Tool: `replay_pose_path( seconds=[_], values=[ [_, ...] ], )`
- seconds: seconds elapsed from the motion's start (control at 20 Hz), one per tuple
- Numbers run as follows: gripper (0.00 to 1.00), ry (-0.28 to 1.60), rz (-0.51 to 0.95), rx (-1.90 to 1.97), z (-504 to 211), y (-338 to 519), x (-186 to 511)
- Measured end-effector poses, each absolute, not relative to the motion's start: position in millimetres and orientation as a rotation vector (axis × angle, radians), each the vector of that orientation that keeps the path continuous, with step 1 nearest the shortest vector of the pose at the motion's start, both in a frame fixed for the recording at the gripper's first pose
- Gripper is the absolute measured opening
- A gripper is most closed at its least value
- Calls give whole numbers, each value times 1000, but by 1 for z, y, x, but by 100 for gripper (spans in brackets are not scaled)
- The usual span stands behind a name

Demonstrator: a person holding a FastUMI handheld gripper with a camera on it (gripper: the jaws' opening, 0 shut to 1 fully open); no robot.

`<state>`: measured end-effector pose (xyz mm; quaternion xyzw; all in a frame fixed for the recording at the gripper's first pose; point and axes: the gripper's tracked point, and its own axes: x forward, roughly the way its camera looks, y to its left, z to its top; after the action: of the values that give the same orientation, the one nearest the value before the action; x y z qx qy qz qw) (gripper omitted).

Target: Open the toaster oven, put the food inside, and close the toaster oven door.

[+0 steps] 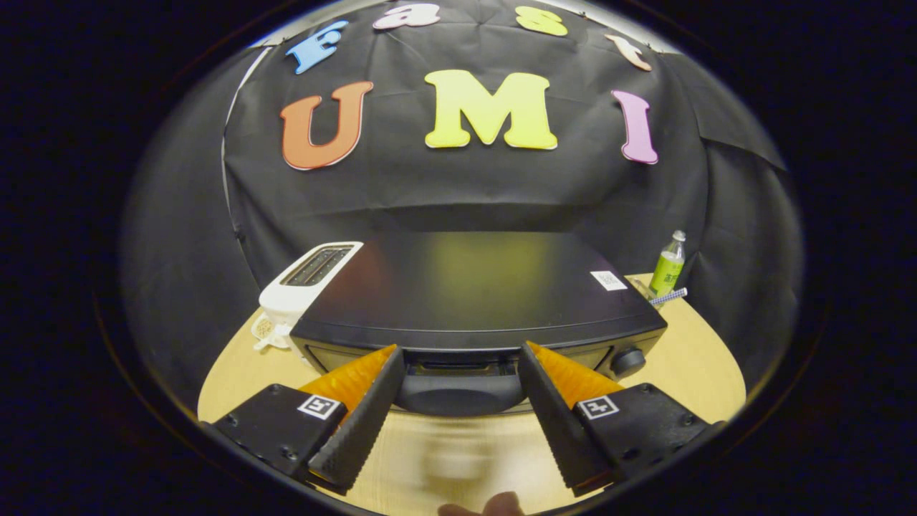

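While my claw (460, 358) hangs spread wide with nothing held, its two fingers (362, 419) angle toward the front of the toaster oven, their tips at either side of the dark rounded handle (458, 393) without my being able to tell whether they touch it. Under the fingers lies the counter (458, 459), a pale wooden surface, and black cloth walls the booth behind and to both sides. At the near edge of the counter, below the fingers, a fingertip (494, 505) of a person's hand pokes in.

The toaster oven (473, 287) sits just ahead of the claw, square-on across the middle of the counter. It is a black box with a flat, faintly glossy top carrying a small white sticker (608, 280) near its back right corner, and a round knob (628, 360) on the right of its front. Its door appears closed.

Beside its left flank stands a white slot toaster (308, 283). Toward the counter's far right corner stands a green bottle (668, 265), with a striped stick (668, 296) lying at its foot.
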<state>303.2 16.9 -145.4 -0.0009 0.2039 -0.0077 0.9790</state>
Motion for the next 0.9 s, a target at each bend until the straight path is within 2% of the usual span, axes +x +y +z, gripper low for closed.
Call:
replay_pose_path(
  seconds=[0.4, 0.9],
  values=[
    [100, 430, -14, 11, -156, 18, 274],
    [100, 514, -18, 21, -220, 17, 202]
  ],
)
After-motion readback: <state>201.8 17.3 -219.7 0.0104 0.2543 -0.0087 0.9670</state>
